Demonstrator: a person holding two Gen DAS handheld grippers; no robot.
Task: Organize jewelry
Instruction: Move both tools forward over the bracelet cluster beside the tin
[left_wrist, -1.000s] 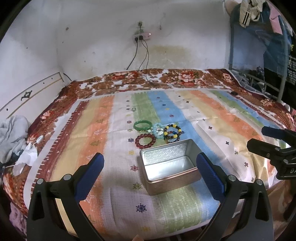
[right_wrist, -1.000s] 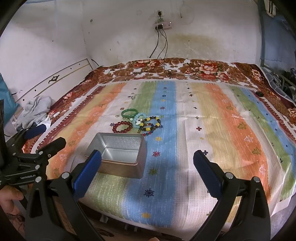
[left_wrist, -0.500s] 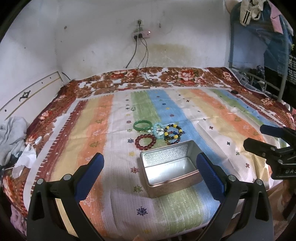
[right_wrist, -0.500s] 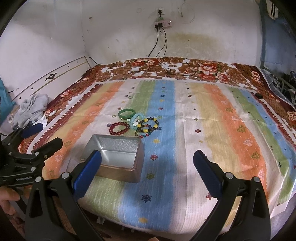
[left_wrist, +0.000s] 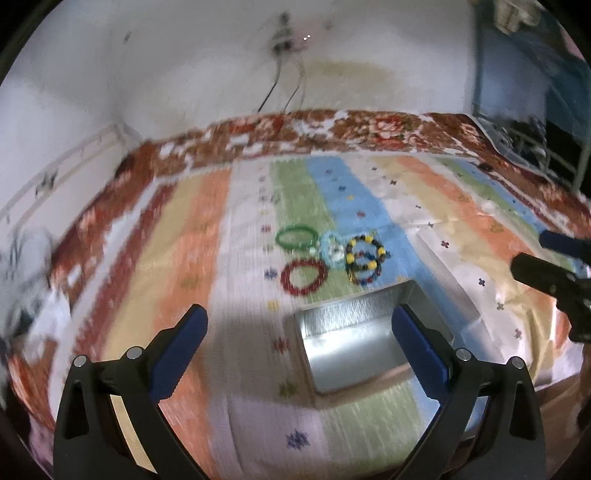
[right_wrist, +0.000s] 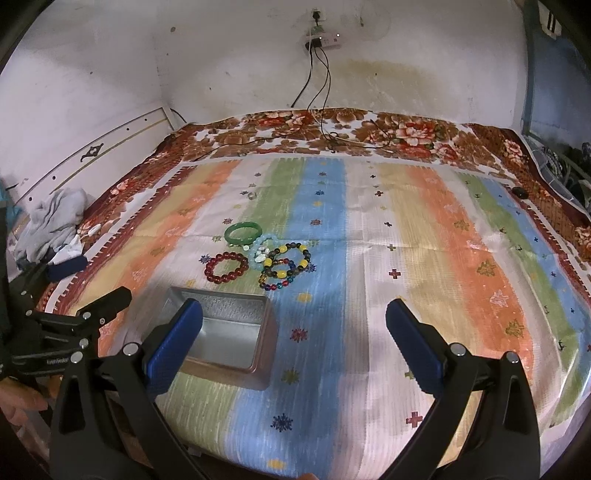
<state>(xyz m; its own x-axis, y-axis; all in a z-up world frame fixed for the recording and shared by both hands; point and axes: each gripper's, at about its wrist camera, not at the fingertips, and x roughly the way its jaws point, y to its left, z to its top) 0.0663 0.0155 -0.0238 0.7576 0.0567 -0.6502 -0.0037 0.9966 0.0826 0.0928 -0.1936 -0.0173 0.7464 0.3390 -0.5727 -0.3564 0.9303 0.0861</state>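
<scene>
Both grippers hover above the near edge of the striped bedspread (right_wrist: 424, 236) with jaws spread wide and nothing between them: the left gripper (left_wrist: 299, 332) and the right gripper (right_wrist: 293, 325). An open metal tin (right_wrist: 225, 332) sits on the cover near the front. Just beyond it lie a red bead bracelet (right_wrist: 226, 266), a green bangle (right_wrist: 243, 234), a pale blue bracelet (right_wrist: 260, 251) and two multicoloured bracelets (right_wrist: 286, 264), clustered and touching.

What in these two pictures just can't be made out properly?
- Tin box: near corner hidden behind the right gripper's blue finger, right view.
- Bracelets: beads smeared by motion blur, left view.
- Small dark thing on the bedspread: too small to identify, right view.
</scene>
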